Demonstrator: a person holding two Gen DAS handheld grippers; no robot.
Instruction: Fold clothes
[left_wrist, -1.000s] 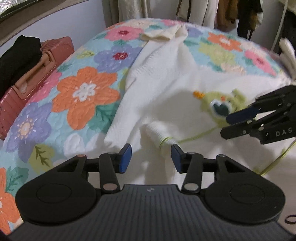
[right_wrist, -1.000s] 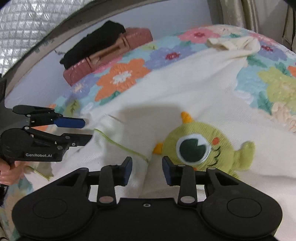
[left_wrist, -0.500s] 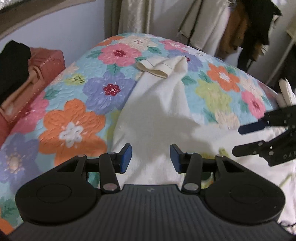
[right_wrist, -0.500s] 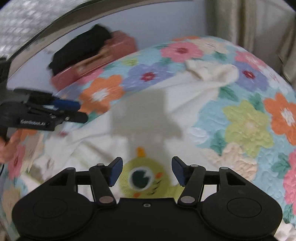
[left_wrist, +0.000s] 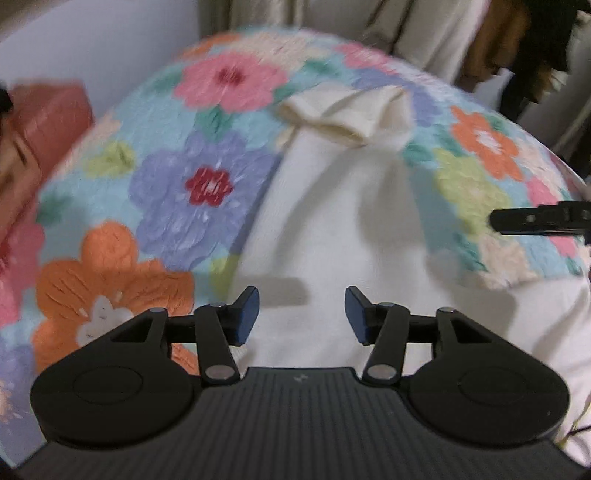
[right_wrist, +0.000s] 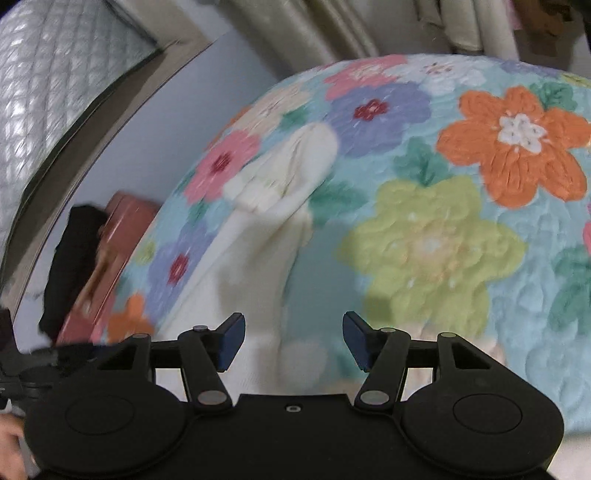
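Note:
A cream knitted sweater (left_wrist: 343, 221) lies on the flowered quilt, one sleeve stretched away with its cuff (left_wrist: 332, 118) folded over at the far end. My left gripper (left_wrist: 301, 314) is open and empty, just above the sleeve near the body. My right gripper (right_wrist: 293, 341) is open and empty over the quilt at the sleeve's right edge; the sleeve (right_wrist: 266, 229) runs up to the left in the right wrist view. The right gripper's finger tip shows in the left wrist view (left_wrist: 532, 221) at the right edge.
The flowered quilt (right_wrist: 461, 221) covers the bed. A pink suitcase (left_wrist: 40, 125) with a black garment (right_wrist: 70, 258) on it stands left of the bed against the wall. Curtains and hanging clothes (left_wrist: 480, 33) are beyond the far end.
Both grippers have moved forward along the sleeve toward its cuff. The green monster patch has dropped out of both views. Both jaws stay open.

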